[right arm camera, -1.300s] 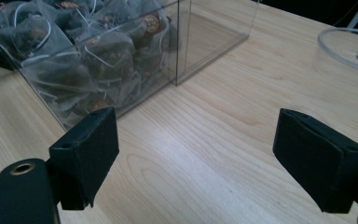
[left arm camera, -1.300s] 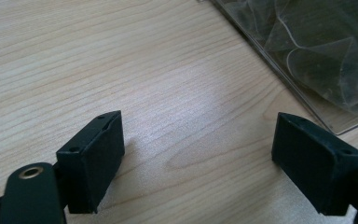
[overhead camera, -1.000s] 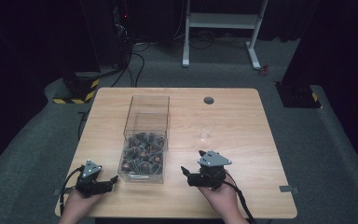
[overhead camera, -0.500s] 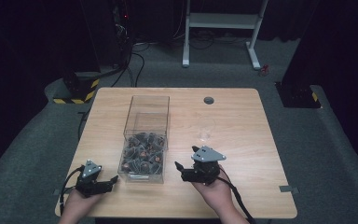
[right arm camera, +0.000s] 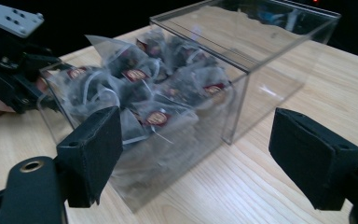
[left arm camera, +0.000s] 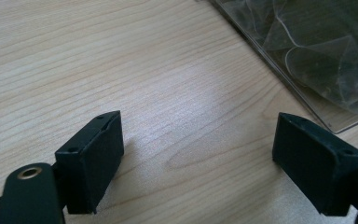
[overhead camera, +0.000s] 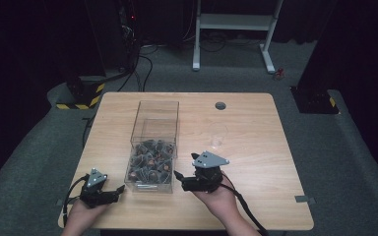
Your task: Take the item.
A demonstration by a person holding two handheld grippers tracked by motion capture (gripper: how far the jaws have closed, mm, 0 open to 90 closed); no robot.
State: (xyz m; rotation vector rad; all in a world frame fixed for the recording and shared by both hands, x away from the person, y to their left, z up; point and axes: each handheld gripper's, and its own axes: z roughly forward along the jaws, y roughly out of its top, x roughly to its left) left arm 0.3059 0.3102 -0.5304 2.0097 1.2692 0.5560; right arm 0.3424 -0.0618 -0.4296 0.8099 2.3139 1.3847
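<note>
Box (overhead camera: pixel 153 147) of probable tea bags just left of right gripper (overhead camera: pixel 183 181), jaws apart.

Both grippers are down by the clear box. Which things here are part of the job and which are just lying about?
In play:
clear box
tea bags inside it
left gripper, jaws open
right gripper, jaws open, facing the box

Lying about:
clear glass on the table
white frame on the floor behind

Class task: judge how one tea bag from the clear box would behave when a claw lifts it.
A tea bag looks like thin, crumpled mesh, so probably floppy and light. Its string may snag neighbours heaped in the clear box. Pinching hard might tear it.
</note>
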